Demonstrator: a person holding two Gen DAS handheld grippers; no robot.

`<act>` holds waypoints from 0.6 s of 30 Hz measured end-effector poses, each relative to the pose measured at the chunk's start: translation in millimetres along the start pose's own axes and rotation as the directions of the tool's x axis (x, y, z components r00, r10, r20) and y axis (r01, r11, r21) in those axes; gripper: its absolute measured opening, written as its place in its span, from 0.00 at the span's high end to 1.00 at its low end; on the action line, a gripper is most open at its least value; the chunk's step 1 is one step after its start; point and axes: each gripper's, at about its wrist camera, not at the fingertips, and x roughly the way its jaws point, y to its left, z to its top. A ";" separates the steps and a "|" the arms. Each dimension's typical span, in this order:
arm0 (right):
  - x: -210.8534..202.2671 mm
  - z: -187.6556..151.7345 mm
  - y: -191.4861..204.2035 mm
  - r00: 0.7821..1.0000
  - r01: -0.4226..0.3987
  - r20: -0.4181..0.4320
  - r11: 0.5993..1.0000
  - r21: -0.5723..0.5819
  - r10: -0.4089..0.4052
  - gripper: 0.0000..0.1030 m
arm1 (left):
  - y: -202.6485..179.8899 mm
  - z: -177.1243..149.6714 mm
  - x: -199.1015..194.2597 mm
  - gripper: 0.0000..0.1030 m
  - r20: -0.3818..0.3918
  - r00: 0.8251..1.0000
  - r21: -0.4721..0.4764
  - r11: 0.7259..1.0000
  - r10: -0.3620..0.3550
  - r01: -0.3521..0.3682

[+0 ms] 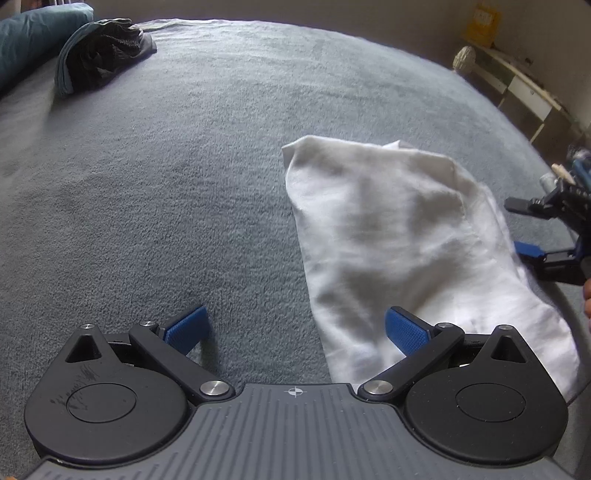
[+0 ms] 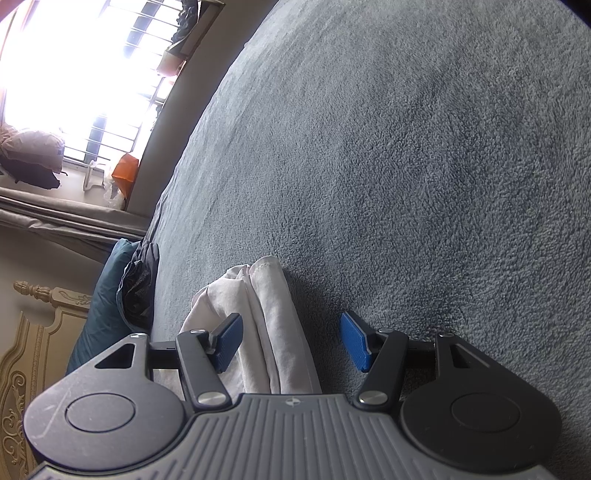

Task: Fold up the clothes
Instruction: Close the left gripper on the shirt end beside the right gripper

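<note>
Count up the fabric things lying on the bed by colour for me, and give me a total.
White: 1, the white garment, partly folded near the grippers.
Dark grey and black: 1, the dark clothes bundle at the far end of the grey blanket.
Teal: 1, the teal pillow beside that bundle.
Total: 3

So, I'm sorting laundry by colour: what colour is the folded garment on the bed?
White, plain, no pattern: the folded garment shows best in the left wrist view.
</note>
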 end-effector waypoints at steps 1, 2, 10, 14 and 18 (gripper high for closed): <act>-0.1 0.5 0.4 1.000 0.001 -0.001 1.000 -0.001 -0.001 0.40 | 2.6 1.0 0.3 0.00 0.004 1.000 -0.010 1.000 -0.018 0.018; 0.0 0.8 1.1 1.000 0.000 -0.003 1.000 -0.004 0.000 0.39 | 5.1 2.0 0.6 0.00 0.008 0.999 -0.021 0.999 -0.036 0.036; -0.2 0.6 7.1 0.997 -0.048 -0.061 0.994 -0.096 0.042 0.29 | 24.8 0.9 3.8 0.06 0.068 0.975 -0.086 0.973 -0.210 0.215; 4.7 3.0 10.4 0.989 -0.105 -0.114 0.986 -0.131 0.090 0.17 | 31.9 12.1 11.8 0.17 0.091 0.959 -0.106 0.954 -0.270 0.279; 21.2 10.8 24.1 0.978 -0.154 -0.168 0.973 -0.173 0.125 0.09 | 33.5 29.6 25.3 0.26 0.107 0.944 -0.088 0.942 -0.313 0.323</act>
